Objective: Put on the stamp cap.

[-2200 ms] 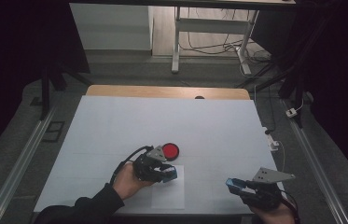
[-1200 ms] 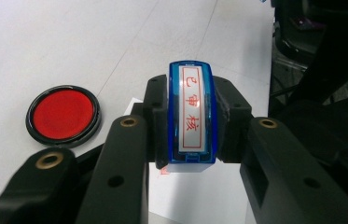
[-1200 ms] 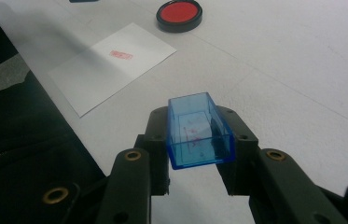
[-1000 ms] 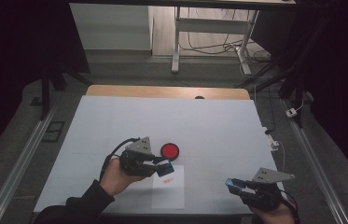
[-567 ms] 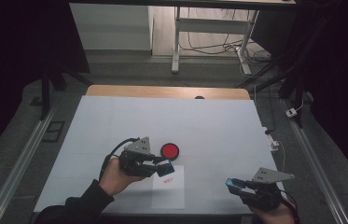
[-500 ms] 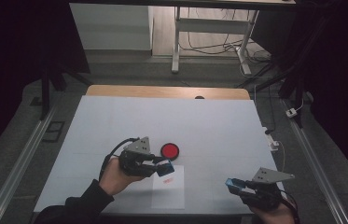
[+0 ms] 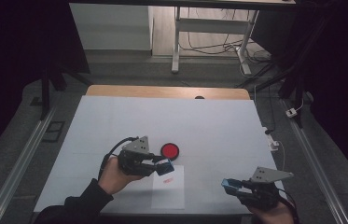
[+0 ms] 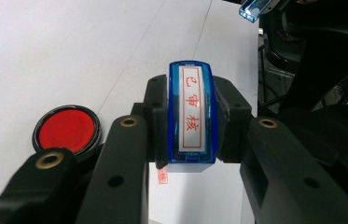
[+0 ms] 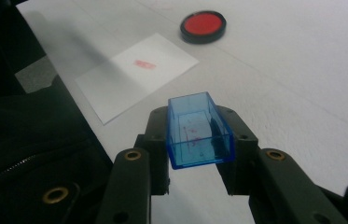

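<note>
While the left gripper (image 7: 164, 166) is clamped on a blue stamp (image 8: 192, 116) above the paper sheet (image 7: 169, 191) near the worktop's (image 7: 209, 121) front edge, the right gripper (image 7: 230, 185), towards the front right corner, pinches the stamp's clear blue cap (image 9: 198, 129).

Three cameras on one white desk (image 7: 115, 121)
One looks down from above; two ride close along their claws, both catching the red ink pad (image 8: 67, 129) and stamped paper (image 9: 134, 74)
</note>
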`<action>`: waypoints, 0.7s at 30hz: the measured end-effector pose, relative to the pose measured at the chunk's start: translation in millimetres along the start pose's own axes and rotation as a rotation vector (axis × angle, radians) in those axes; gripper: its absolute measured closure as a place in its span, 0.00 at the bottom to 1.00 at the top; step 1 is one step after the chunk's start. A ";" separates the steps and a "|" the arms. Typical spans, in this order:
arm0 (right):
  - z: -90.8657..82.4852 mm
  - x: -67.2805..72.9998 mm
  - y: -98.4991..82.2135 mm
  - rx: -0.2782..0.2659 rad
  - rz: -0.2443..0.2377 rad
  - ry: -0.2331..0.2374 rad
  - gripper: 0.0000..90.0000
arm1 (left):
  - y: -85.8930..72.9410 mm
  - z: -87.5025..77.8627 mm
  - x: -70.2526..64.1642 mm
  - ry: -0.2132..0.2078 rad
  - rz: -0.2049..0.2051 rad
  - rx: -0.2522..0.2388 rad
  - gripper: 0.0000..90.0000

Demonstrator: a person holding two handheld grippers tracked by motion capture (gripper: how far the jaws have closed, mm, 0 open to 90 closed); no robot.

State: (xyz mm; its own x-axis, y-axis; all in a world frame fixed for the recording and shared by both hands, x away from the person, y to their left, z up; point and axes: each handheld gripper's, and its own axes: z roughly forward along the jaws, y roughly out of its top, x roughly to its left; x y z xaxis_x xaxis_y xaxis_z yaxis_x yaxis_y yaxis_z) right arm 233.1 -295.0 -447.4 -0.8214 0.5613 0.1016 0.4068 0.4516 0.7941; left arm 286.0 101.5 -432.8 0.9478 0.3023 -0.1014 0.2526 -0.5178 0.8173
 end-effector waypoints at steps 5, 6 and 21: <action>1.9 2.8 5.5 -0.023 -0.032 0.024 0.75 | 0.5 -1.2 -0.2 -0.002 0.003 -0.012 0.78; 2.3 2.6 6.6 -0.031 -0.031 0.033 0.75 | 0.6 -1.4 -0.1 -0.001 0.003 -0.013 0.78; 20.4 10.4 22.5 -0.045 -0.101 0.086 0.75 | 1.4 -3.7 -0.2 -0.004 0.023 -0.034 0.78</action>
State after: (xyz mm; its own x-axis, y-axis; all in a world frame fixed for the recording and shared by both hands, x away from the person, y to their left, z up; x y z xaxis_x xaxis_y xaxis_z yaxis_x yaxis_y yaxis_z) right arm 241.8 -264.8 -440.7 -0.8893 0.4522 0.0690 0.3032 0.4698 0.8290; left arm 285.4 103.6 -429.5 0.9541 0.2871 -0.0848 0.2240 -0.4968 0.8385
